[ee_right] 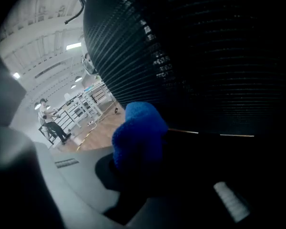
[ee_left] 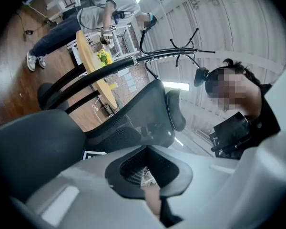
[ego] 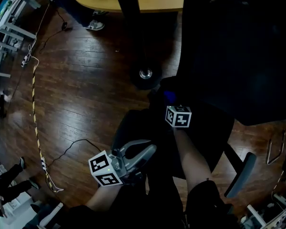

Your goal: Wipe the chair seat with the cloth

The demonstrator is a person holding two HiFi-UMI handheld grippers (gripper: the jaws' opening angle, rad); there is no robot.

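The right gripper was shown closed on a blue cloth, with a bunched wad of it standing out past the jaw tips. Directly under and ahead of this gripper lay the dark chair seat, and the cloth was held at the seat's rear part. Just beyond the cloth rose the black mesh backrest. Whether the cloth was pressed onto the seat or held just above it could not be made out in the dim light.

The left gripper was held low over the seat's near edge, behind and to the left of the right gripper. Its jaws were a little apart and nothing was gripped between them.

Beyond the seat, on the left gripper's side, a dark wooden floor was seen.

As a judgement, the wiping seemed to be under way, since the cloth was gripped and brought to the seat. No streak, dust or damp mark was visible on the dark surface, so how much had been wiped and how much was left could not be settled.
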